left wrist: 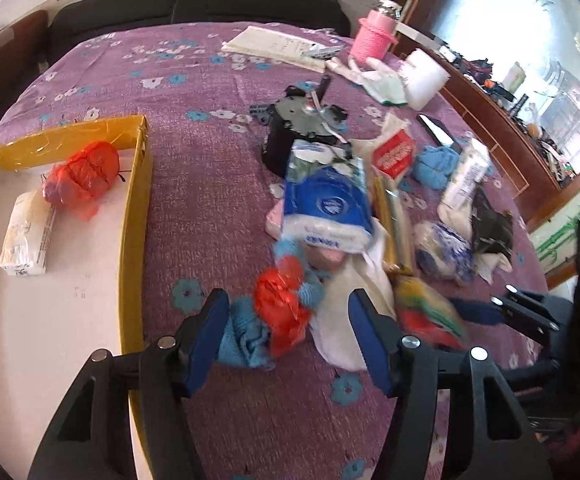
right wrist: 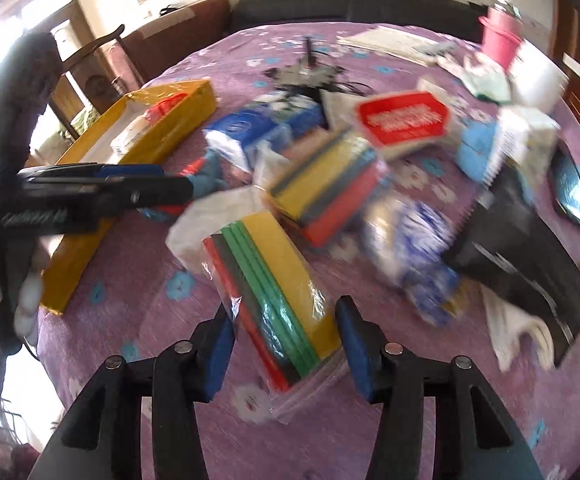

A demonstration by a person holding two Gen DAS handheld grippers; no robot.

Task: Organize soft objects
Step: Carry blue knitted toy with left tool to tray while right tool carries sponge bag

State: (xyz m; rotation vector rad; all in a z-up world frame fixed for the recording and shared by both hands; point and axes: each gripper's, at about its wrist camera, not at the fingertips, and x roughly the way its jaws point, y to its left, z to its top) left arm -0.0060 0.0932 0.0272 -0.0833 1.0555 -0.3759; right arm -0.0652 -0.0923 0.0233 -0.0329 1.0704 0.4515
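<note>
Grippers set over soft clutter on a purple floral bedspread (left wrist: 210, 160).

Left gripper (left wrist: 286, 334) is held wide open, its 2 blue pads flanking a blue cloth (left wrist: 246, 340) and red plastic bag (left wrist: 280, 306); whether these are touched cannot be told. Right gripper (right wrist: 286, 346) is spread open around a bagged pack of coloured sponges (right wrist: 274, 288), unclamped. A yellow box (left wrist: 134, 216) at 9 o'clock holds a red bundle (left wrist: 80, 172) and white packet (left wrist: 26, 236). A blue tissue pack (left wrist: 326, 200) lies at 12 o'clock.

No legible text; package labels blurred.
</note>
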